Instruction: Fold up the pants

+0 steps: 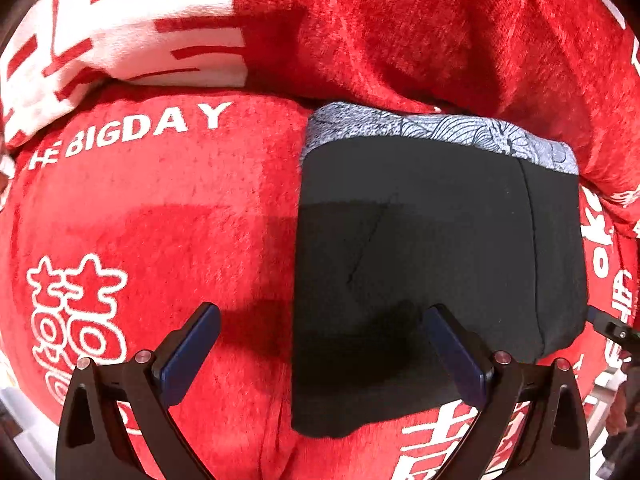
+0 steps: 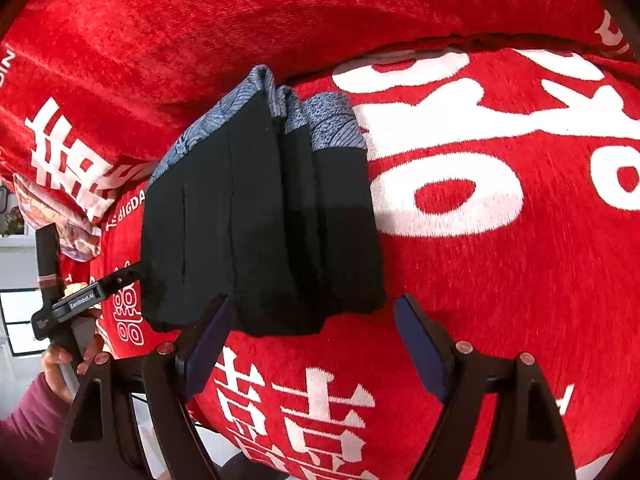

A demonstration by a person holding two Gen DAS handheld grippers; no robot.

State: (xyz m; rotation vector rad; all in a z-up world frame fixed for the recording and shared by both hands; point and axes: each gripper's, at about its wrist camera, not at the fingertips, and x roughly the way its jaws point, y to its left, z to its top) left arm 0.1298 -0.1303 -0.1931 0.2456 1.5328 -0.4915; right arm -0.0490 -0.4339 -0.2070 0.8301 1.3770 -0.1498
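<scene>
The black pants lie folded into a compact rectangle on a red blanket, with the blue patterned waistband at the far end. My left gripper hovers open above the pants' left edge, one finger over the blanket and one over the black cloth. In the right wrist view the folded pants show stacked layers. My right gripper stands open at their near edge, its pads not pressing on the cloth. The left gripper's finger reaches in at the pants' left side.
The red blanket with white lettering covers the whole surface and rises in a thick fold behind the pants. A hand in a purple sleeve holds the left gripper. A patterned cloth sits at the left edge.
</scene>
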